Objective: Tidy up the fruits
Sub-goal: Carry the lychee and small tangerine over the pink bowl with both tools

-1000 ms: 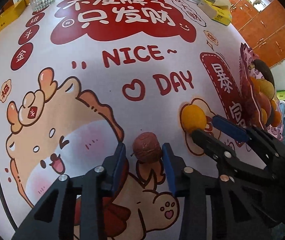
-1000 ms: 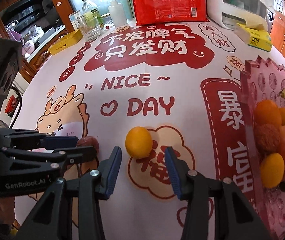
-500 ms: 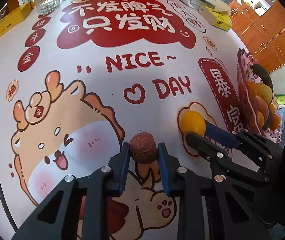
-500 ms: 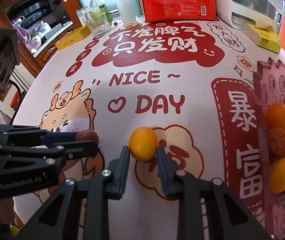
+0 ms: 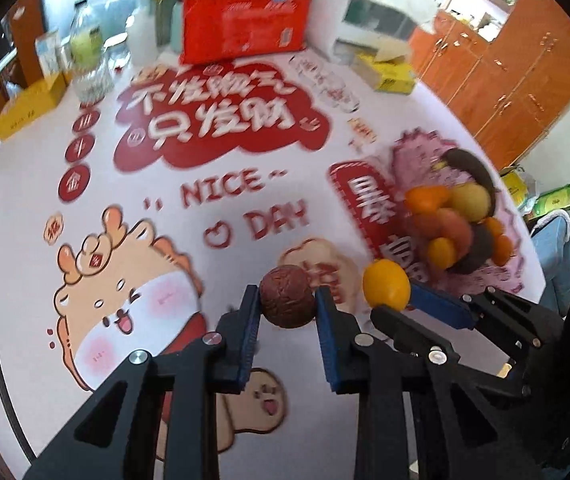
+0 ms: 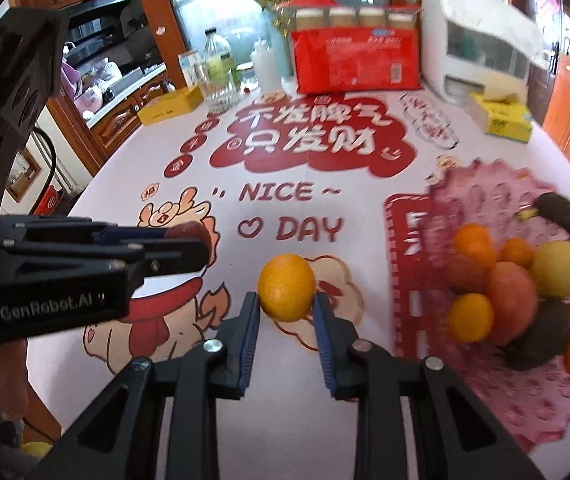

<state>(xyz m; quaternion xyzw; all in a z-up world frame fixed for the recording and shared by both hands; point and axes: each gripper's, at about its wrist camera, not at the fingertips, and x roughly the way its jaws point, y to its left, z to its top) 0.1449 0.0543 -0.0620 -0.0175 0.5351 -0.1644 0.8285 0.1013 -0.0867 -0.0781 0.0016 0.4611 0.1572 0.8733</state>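
Observation:
My left gripper [image 5: 287, 300] is shut on a wrinkled brown fruit [image 5: 287, 296] and holds it above the printed tablecloth. My right gripper [image 6: 286, 300] is shut on an orange [image 6: 286, 287], also lifted off the cloth. In the left wrist view the right gripper [image 5: 395, 302] with the orange [image 5: 386, 284] is just to the right. In the right wrist view the left gripper [image 6: 201, 246] is at left, with the brown fruit [image 6: 185, 232] partly hidden by its fingers. A pink fruit tray [image 6: 497, 188] at the right holds several fruits; it also shows in the left wrist view [image 5: 417, 152].
At the table's far edge stand a red package [image 6: 355, 60], a white appliance [image 6: 481, 40], a yellow tissue box [image 6: 501, 118], a glass [image 6: 217, 88], bottles and a yellow box [image 6: 169, 106]. Wooden cabinets [image 5: 525, 60] stand to the right.
Both grippers closed on their fruits, then lifted them off the tablecloth. Both views tilted up and the tray came further into view.

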